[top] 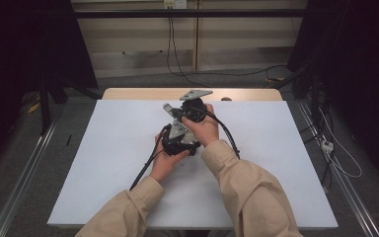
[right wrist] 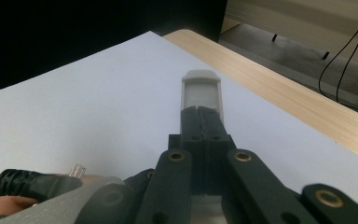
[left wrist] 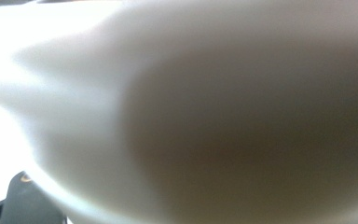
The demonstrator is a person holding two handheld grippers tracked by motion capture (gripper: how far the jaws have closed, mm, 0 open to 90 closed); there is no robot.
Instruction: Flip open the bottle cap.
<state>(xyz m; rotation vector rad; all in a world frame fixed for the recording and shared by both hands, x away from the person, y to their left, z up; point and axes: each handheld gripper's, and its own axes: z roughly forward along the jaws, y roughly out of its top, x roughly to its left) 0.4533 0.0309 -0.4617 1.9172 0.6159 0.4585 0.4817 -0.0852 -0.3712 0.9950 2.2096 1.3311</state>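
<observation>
**Technician A:** Report the jaw condition of each hand-held unit.

**Technician B:** Right gripper [right wrist: 200, 109]: jaws fully closed, pads meeting along a straight centre seam, nothing clamped. Its pale grey tips hang over the white sheet [top: 118, 148] without visible contact. Left gripper [top: 179, 140]: in the high view the hands cover its jaws, and a blurred pale surface lies hard against its own camera. I cannot tell how its jaws stand, nor whether anything sits between them.

**Technician A:** Location of the two units?

**Technician B:** Both are near the table's centre, close together, the right gripper just beyond the left and nearer the far edge. The right hand [top: 205, 129] overlaps the left unit's grey plate.

**Technician A:** Component count?

**Technician B:** Two grippers, two hands, two beige sleeves, two grey three-cornered plates, one black cable per gripper.

**Technician A:** Materials and form?

**Technician B:** Jaw linkages are matte black bars with brass-coloured pivot bushings. Cables are black with ribbed strain relief. The sheet is smooth, flat and rectangular. The wooden tabletop [right wrist: 279, 91] is light-grained with a rounded corner, exposed along the far side.
</observation>
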